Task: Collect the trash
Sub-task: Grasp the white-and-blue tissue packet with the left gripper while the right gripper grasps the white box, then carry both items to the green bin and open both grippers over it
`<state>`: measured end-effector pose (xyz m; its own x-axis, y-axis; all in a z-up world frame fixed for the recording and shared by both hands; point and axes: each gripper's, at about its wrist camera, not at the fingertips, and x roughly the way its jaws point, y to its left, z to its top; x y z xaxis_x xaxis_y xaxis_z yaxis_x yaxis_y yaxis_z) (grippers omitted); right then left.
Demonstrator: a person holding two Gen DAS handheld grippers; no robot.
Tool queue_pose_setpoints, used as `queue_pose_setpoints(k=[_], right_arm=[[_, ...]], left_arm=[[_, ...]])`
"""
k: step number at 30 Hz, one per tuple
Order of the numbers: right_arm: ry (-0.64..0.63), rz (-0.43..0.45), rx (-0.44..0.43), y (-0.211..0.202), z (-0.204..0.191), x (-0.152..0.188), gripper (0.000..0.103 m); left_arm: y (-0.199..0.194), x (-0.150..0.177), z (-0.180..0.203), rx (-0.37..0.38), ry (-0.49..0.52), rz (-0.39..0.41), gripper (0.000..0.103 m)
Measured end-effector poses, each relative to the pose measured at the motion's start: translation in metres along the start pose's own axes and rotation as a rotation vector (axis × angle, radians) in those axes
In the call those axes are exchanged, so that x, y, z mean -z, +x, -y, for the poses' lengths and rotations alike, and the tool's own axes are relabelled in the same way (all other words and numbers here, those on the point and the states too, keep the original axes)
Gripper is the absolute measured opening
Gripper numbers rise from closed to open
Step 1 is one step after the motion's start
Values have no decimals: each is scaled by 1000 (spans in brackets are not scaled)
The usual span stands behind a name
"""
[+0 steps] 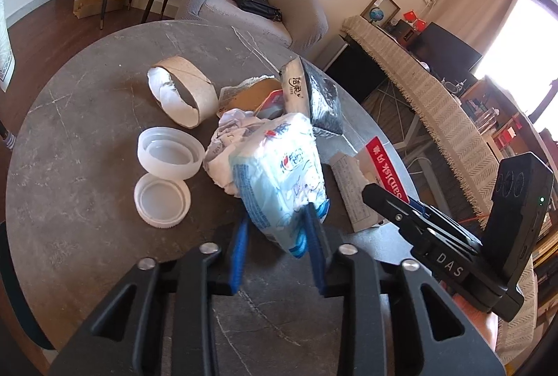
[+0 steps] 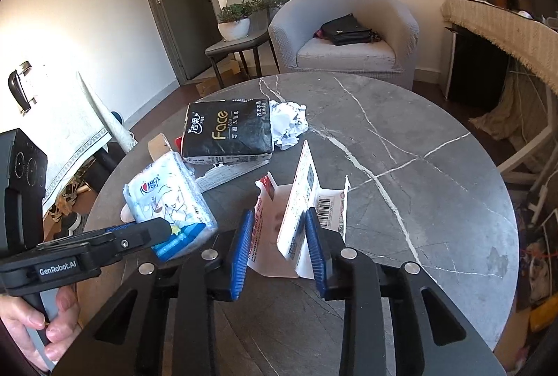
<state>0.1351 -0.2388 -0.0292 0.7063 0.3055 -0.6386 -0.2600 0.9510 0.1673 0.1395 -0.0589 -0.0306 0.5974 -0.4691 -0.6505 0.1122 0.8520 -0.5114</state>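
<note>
My left gripper point(image 1: 277, 219) is shut on a light-blue tissue pack point(image 1: 279, 174) and holds it above the round grey table point(image 1: 69, 167). The pack also shows in the right wrist view point(image 2: 167, 201). My right gripper point(image 2: 279, 233) is shut on a flattened white and red carton point(image 2: 300, 201), which stands on the table; the carton shows in the left wrist view point(image 1: 380, 167). Other trash lies on the table: a cardboard ring point(image 1: 183, 90), a clear tub point(image 1: 171, 153), a white lid point(image 1: 162, 200), crumpled paper point(image 1: 230, 132), a black tissue pack point(image 2: 226, 132).
A grey armchair point(image 2: 348, 38) with a black bag point(image 2: 345, 29) stands behind the table. A side table with a potted plant point(image 2: 237, 20) is at the back left. A cloth-covered desk point(image 1: 418, 90) runs along the right.
</note>
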Motion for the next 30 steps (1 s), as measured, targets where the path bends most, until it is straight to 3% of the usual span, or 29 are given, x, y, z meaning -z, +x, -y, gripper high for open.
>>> queue_pose_setpoints(k=[2,4,6,14,23,30], right_arm=[[17,3,-12,-1,3,0,31],[19,0,-10,-1,3,0,24],[19,0,-3,-1,3,-1,17],[29,23,25,-13,6,-2,5],[2,78,16,-40,-8,-2,5],[-31,115,-41,-50,-38,-5,5]], left_arm=[[-1,0,-2,11,-8,6,21],[-4,0,-2,11,5,18,14],[-7,1,0,19,23,23,12],[-13,8,13,29,80,38,9],[-37,16,22,47,114,87,9],[-67,19,10,2,120,133,9]])
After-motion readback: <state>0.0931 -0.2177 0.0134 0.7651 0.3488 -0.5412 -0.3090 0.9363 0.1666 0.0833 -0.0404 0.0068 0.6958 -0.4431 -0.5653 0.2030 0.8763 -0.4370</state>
